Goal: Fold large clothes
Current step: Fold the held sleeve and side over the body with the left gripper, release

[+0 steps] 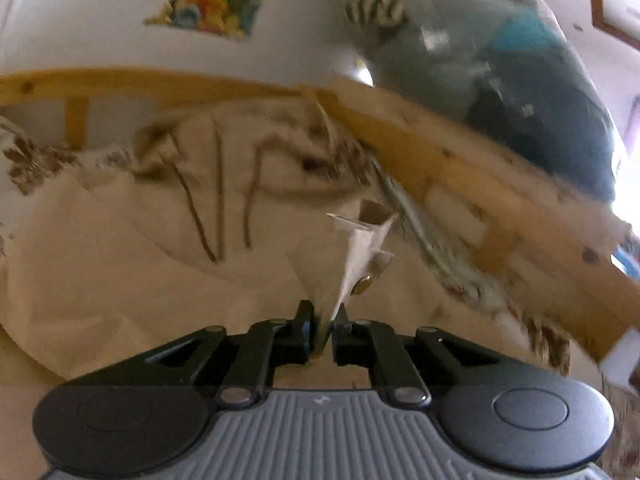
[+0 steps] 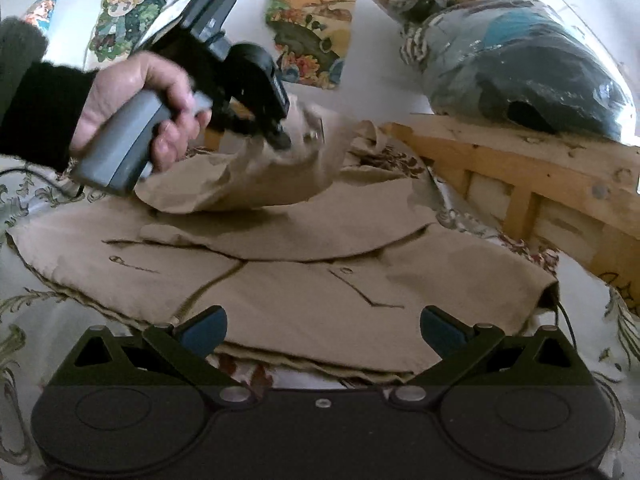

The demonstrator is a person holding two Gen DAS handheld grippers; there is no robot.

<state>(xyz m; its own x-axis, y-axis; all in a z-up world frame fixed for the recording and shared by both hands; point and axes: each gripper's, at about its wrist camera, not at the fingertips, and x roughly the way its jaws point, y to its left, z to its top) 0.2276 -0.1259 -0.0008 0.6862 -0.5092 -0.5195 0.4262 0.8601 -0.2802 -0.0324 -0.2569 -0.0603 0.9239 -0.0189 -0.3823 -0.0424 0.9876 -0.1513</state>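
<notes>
Left gripper (image 1: 325, 326) pinching a corner of the tan trousers (image 2: 312, 300), mid-fold

Its fingers are clamped on the fabric next to a paper tag (image 1: 360, 248), carrying that end over the rest. Right gripper (image 2: 322, 330) sits wide open, gripping nothing, just above the near hem. Trousers lie on the bed (image 2: 24, 308), long axis running left to right. I'd say roughly halfway: one fold started, flattening and more folds left.

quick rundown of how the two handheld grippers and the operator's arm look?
Left gripper: black linkage fingers, round black side discs, ribbed grey centre plate with a small pale logo. Seen from the right wrist camera, it has a grey pistol-style handle, a black body and a thin dark cable trailing off the base. Right gripper: black body and linkages, blue finger pads. The person's left hand comes out of a dark fuzzy sleeve.
</notes>
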